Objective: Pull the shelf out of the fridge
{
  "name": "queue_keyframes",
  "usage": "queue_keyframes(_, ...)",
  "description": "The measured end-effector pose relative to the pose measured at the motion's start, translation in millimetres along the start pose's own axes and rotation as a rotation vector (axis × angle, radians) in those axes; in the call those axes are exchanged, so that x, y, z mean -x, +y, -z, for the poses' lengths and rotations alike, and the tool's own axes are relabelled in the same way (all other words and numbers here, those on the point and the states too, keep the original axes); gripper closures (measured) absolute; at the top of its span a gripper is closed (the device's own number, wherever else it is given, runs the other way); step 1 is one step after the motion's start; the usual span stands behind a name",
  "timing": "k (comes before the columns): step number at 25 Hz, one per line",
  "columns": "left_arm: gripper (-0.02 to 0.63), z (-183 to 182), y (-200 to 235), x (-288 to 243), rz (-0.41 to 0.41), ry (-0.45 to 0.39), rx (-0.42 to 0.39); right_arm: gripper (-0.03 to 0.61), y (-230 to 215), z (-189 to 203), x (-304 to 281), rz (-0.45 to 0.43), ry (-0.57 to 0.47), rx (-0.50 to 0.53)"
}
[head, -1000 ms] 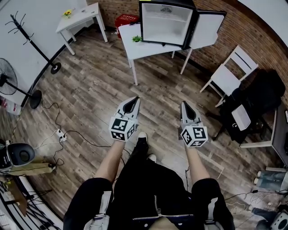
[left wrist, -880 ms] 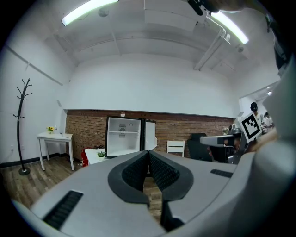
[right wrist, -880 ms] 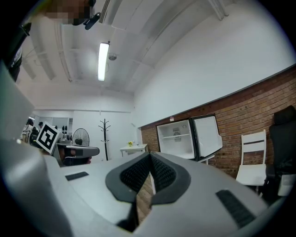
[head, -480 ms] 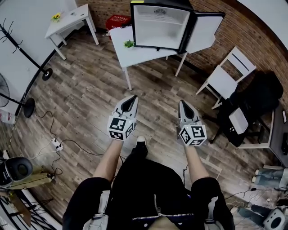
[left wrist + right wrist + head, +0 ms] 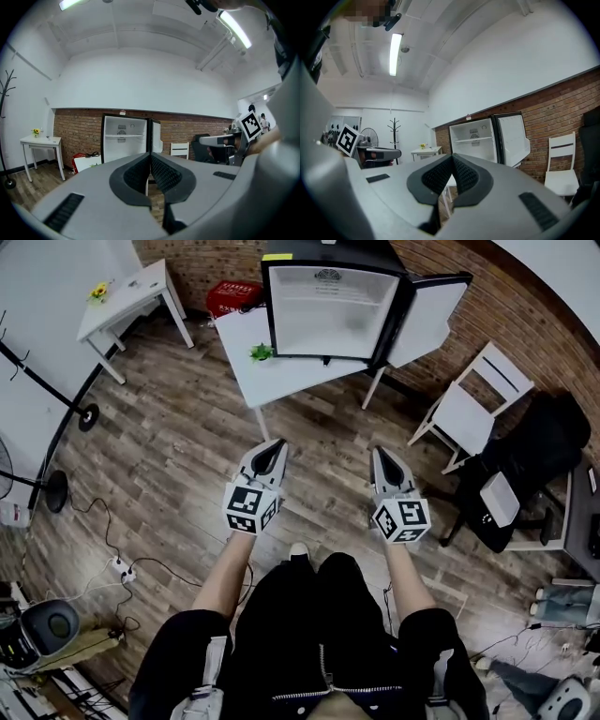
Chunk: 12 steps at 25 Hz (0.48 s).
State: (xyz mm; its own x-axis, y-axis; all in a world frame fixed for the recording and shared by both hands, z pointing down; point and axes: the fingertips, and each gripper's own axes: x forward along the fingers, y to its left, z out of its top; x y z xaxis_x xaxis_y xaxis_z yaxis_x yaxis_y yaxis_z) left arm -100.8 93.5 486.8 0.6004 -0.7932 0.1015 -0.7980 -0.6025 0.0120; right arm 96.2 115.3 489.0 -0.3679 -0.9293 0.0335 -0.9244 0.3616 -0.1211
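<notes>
A small black fridge (image 5: 328, 310) stands on a white table (image 5: 281, 376) ahead of me, its door (image 5: 427, 320) swung open to the right. Its white interior holds a thin shelf (image 5: 124, 136), which also shows in the right gripper view as the shelf (image 5: 474, 139). My left gripper (image 5: 275, 448) and right gripper (image 5: 382, 454) are held side by side over the wood floor, well short of the table. Both point toward the fridge. The left gripper (image 5: 150, 154) is shut with nothing in it, and so is the right gripper (image 5: 452, 157).
A green plant (image 5: 261, 352) sits on the table's left part. A white chair (image 5: 473, 399) and a black chair with a bag (image 5: 525, 456) stand to the right. A small white table (image 5: 127, 296), a red crate (image 5: 234, 296), a coat rack (image 5: 56, 381) and floor cables (image 5: 122, 568) lie left.
The person has walked toward the fridge, so the table and fridge look nearer and larger. Both grippers keep the same shut pose in front of the body.
</notes>
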Motion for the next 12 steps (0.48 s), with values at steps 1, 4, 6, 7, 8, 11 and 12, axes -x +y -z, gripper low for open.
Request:
queue_keyframes(1,0.592,-1.2,3.9,-5.8,0.004,-0.001,-0.001,0.574,-1.9,-0.7,-5.9,0.002,0.000,0.001)
queue_keyframes(4,0.592,-3.0,14.4,-23.7,0.012,0.000,0.003,0.574,-10.4,-1.6,-24.3,0.006,0.004,-0.001)
queue_keyframes(6,0.592,-2.9,21.6,-37.3,0.015,0.002,0.006,0.574,-17.4,-2.0,-37.2,0.008,0.005,-0.006)
queue_keyframes(7,0.592,-3.3,25.5,-44.5,0.016,0.002,0.008,0.574,-21.0,-2.5,-44.0,0.008,0.004,-0.006)
queue_keyframes(8,0.592,-3.6,29.4,-51.7,0.017,0.001,0.010,0.574,-24.5,-2.8,-51.2,0.007,0.003,-0.006)
queue_keyframes(11,0.591,-3.8,41.7,-76.4,0.009,0.001,0.016,0.574,-38.2,-3.7,-76.1,-0.001,0.001,-0.011)
queue_keyframes(12,0.592,-4.6,46.2,-86.6,0.005,0.001,0.019,0.574,-44.5,-4.9,-85.8,-0.003,-0.001,-0.013)
